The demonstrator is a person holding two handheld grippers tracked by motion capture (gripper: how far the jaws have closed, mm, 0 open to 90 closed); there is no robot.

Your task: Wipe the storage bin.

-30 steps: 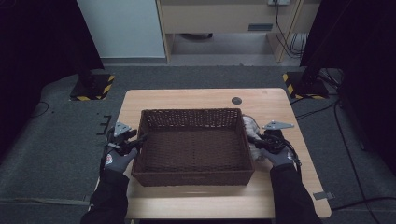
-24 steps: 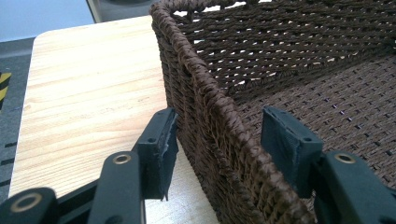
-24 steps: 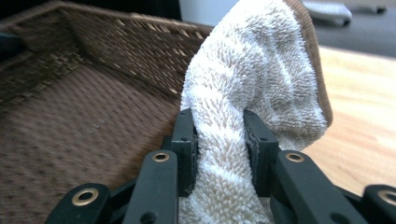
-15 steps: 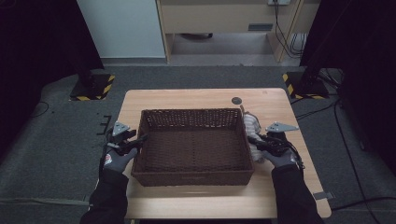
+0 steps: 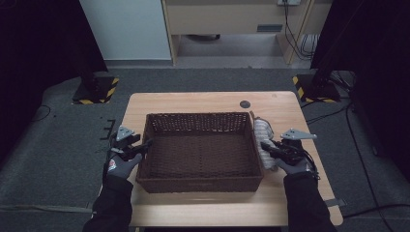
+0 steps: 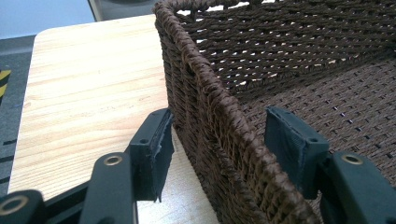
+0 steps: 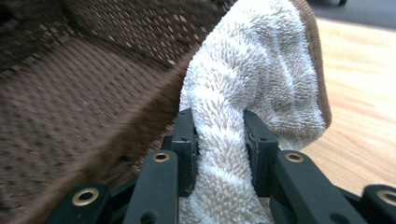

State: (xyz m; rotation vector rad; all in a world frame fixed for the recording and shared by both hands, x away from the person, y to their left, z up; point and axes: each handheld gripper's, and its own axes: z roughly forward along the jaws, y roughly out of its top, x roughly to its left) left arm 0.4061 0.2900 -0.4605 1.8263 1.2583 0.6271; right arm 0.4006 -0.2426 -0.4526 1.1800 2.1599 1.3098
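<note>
A brown wicker basket (image 5: 203, 116) stands empty in the middle of the wooden table (image 5: 193, 101). My left gripper (image 5: 144, 145) is open at its left wall (image 6: 219, 135), one pad (image 6: 154, 151) outside and the other inside, neither pressing on it. A white towel (image 5: 263, 137) with a brown edge lies against the basket's right wall. My right gripper (image 5: 267, 146) is shut on a fold of that towel (image 7: 252, 70), just outside the basket (image 7: 70, 93).
A small black round cap (image 5: 245, 104) sits in the table top at the far right. Stands with yellow-black striped bases (image 5: 96, 89) (image 5: 309, 87) rise on the floor behind the table. Bare wood lies in front of the basket.
My right gripper has shifted slightly with the towel beside the basket's right wall. The left gripper and the basket have barely moved.
</note>
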